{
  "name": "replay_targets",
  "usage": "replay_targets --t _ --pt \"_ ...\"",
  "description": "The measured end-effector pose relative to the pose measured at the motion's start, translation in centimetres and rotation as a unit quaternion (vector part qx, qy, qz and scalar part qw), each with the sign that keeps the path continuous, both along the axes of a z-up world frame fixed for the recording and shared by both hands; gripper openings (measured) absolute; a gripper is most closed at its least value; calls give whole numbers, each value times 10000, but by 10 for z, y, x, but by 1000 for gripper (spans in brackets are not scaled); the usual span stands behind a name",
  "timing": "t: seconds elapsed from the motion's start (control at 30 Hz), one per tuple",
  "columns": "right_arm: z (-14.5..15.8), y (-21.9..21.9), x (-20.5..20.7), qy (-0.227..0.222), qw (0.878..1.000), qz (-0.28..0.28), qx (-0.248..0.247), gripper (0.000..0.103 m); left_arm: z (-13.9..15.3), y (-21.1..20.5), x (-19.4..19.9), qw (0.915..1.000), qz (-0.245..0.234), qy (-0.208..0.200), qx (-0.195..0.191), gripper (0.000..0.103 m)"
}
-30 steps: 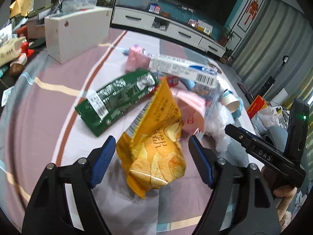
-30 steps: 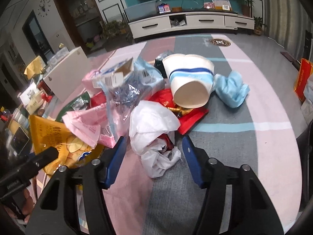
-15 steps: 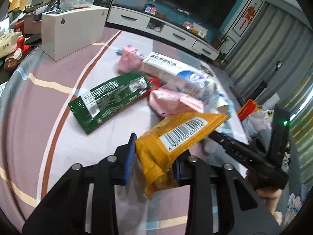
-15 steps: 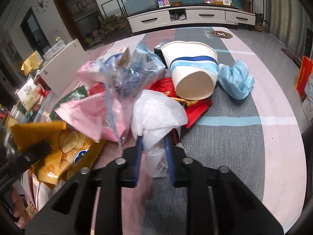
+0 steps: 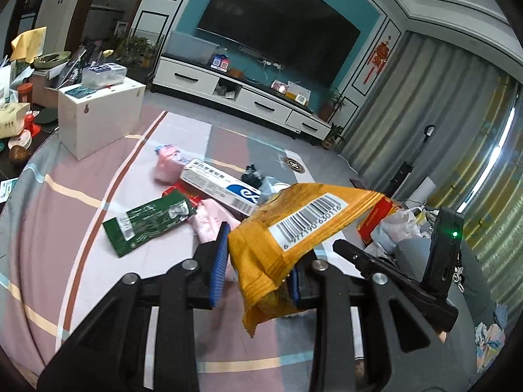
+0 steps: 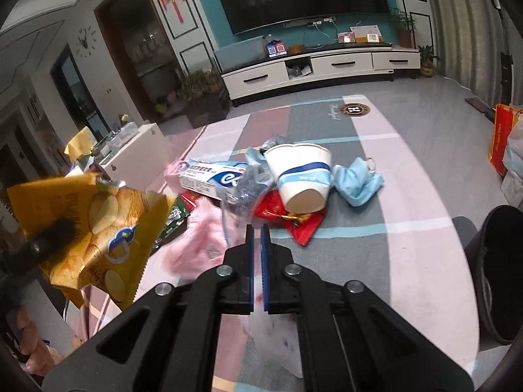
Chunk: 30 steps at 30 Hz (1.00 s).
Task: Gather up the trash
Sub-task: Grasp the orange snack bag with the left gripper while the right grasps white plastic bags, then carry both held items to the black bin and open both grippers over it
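Note:
My left gripper (image 5: 258, 261) is shut on a yellow chip bag (image 5: 304, 225) and holds it above the rug; the bag also shows in the right wrist view (image 6: 88, 225). My right gripper (image 6: 256, 261) is shut on a white plastic bag (image 6: 278, 336) that hangs blurred below the fingers. On the rug lie a toothpaste box (image 6: 212, 176), a paper cup (image 6: 302, 178), a blue face mask (image 6: 356, 179), a red wrapper (image 6: 294, 222), pink wrappers (image 6: 199, 241) and a green wrapper (image 5: 150, 220).
A dark trash bin (image 6: 500, 271) stands at the right. A white box (image 5: 98, 117) sits at the rug's left edge. A TV cabinet (image 6: 313, 65) lines the far wall. Bags (image 5: 395, 225) and clutter lie at the right.
Both grippers have lifted away from the pile with their loads. The white bag now hangs below the right fingers. The chip bag is higher above the rug.

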State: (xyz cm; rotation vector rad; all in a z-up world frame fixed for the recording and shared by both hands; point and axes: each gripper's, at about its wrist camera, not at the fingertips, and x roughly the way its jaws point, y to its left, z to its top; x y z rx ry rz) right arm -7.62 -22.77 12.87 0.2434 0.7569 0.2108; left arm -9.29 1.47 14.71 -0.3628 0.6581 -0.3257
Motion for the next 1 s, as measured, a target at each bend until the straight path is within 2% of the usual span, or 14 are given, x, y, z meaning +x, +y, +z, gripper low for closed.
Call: replay_targets --t 0.07,0.13,0.17,0.23,0.27,0.3,0.4,0.6,0.67,0.8,0.9,1.0 --pt "-9 -3 1 302 9995 90 -3 5 0 -4 -2 10000 15 17 16 31" --pt "-20 -7 2 577 9983 18 99 10 -2 -5 -5 10000 6 79 -39 31" --pt "-26 -8 1 739 9972 4 116 17 -3 -5 -6 9999 13 104 -59 31" --pt "-33 -8 -4 878 9961 -69 57 39 -6 -6 -8 9999 40 153 -35 31" --pt "-35 -8 -8 905 9958 -120 12 60 -6 -6 -9 9999 49 156 -12 31" --pt "-37 -8 -12 943 9954 -187 -34 68 -6 -6 -10 9999 52 158 -5 31" --pt "-40 -9 -23 936 9953 -251 -71 70 -5 -6 -14 9998 43 162 -71 31" --pt "-76 -3 -14 1540 9879 -194 -67 72 -9 -9 -18 9997 30 231 -113 31" --pt "-81 1 -12 1555 9876 -161 -117 71 -8 -11 -19 9997 -2 230 -126 31" --pt "-85 3 -11 1522 9879 -177 -222 39 -7 -20 -17 9995 -95 247 -152 31" --pt "-76 -4 -14 1319 9907 -281 -178 34 -4 -33 -14 9993 -250 197 -218 31" --pt "-50 -26 -19 980 9934 -556 -212 34 4 -54 -7 9986 -459 54 -263 31"
